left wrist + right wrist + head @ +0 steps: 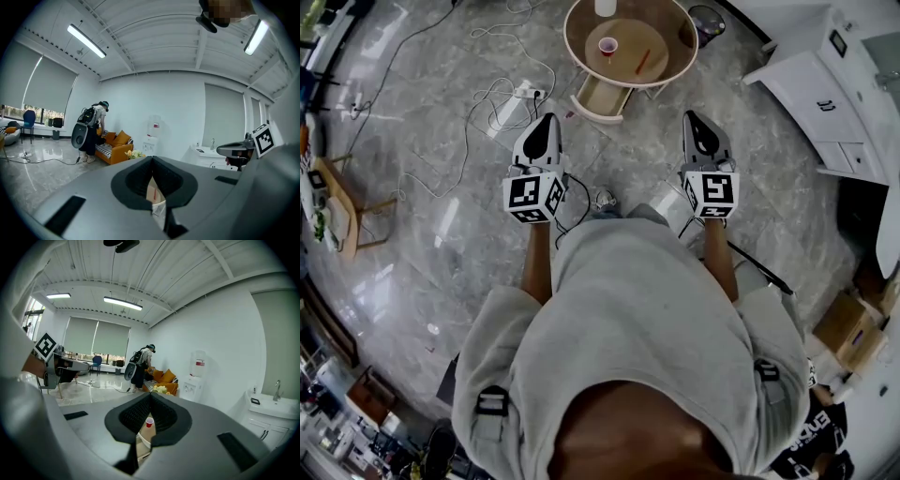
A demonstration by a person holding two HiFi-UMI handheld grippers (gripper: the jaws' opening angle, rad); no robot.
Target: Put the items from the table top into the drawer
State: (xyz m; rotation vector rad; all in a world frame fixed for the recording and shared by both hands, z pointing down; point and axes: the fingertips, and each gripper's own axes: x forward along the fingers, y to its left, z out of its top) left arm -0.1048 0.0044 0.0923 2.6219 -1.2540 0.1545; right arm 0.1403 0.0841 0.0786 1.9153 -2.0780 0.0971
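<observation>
**Both grippers clenched and empty, desk well ahead**

From my head view, the left gripper (pixel 548 120) and right gripper (pixel 694 117) are held out side by side over the grey marble floor (pixel 441 216). Both point toward the round desk (pixel 661 37), and neither is close to it.

In the left gripper view, the left gripper's (pixel 152 158) jaws meet at their tips with nothing between them. The right gripper view shows the right gripper (pixel 151 394) in the same state, pressed together and carrying nothing.

The task's things sit on the desk top. A red cup (pixel 607 46) stands upright near the middle. A slim red item (pixel 643 61) lies slantwise just to its right, apart from it. I cannot tell what the slim item is. A white object (pixel 605 7) at the far rim is cut off by the frame edge.

The drawer (pixel 600 97) stands pulled out under the desk's near edge, its pale inside showing. Through the hollow behind the right jaws I can see the red cup (pixel 149 422), small and distant.

White cables (pixel 487 94) trail over the floor to the left of the desk. A white cabinet (pixel 834 103) stands to the right. In the background another person (pixel 140 364) bends over an orange sofa (pixel 164 378).
</observation>
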